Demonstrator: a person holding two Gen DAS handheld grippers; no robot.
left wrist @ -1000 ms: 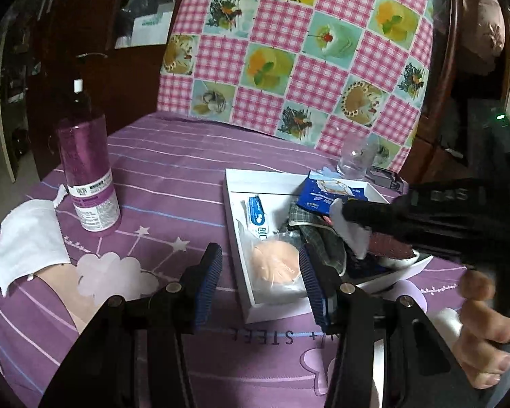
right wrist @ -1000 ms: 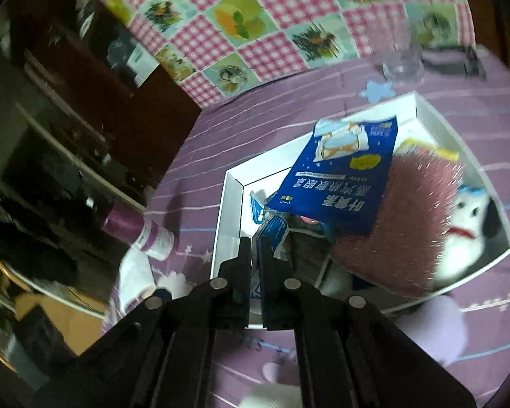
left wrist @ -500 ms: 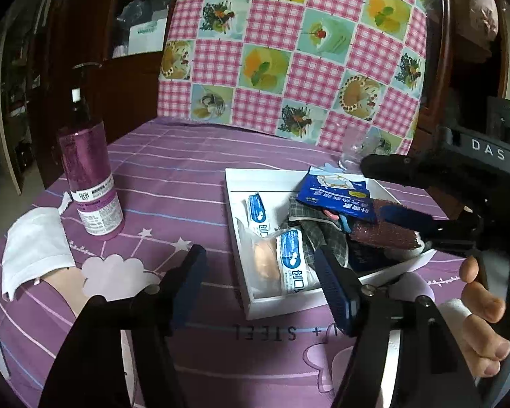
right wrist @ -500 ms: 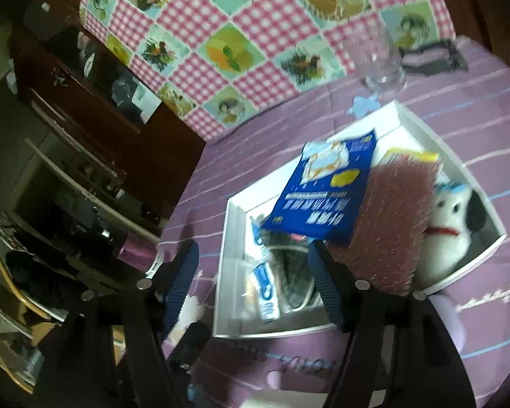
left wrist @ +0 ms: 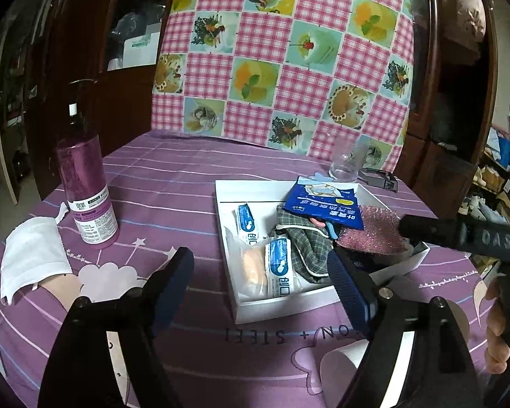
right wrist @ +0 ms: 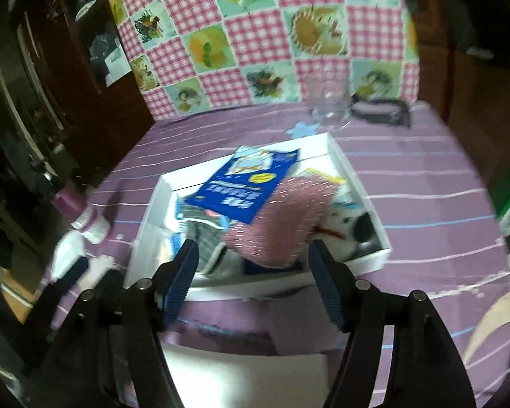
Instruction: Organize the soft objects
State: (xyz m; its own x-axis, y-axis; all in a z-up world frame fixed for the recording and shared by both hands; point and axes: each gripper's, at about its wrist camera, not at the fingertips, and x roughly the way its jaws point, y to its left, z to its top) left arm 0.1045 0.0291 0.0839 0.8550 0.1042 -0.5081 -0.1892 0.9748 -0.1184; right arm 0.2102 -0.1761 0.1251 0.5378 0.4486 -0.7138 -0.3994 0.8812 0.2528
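A white tray (left wrist: 227, 244) on the purple table holds soft things: a blue packet (left wrist: 324, 205), a pink glittery sponge (left wrist: 374, 233), a plaid cloth (left wrist: 306, 241), small white-and-blue packets (left wrist: 280, 270) and a peach puff (left wrist: 251, 270). In the right wrist view the tray (right wrist: 357, 178) also shows a white plush dog (right wrist: 348, 222). My left gripper (left wrist: 260, 284) is open and empty in front of the tray. My right gripper (right wrist: 253, 277) is open and empty above the tray's near edge. A white face mask (left wrist: 30, 261) lies at the left.
A purple bottle (left wrist: 85, 197) stands left of the tray. A clear glass (left wrist: 346, 163) and a dark clip (left wrist: 379, 176) sit behind it. A checked cloth (left wrist: 282, 57) hangs at the back. White paper (right wrist: 248, 377) lies under my right gripper.
My right gripper opened, left a small white-and-blue packet in the tray and pulled back. My left gripper opened wider and drew back a little.
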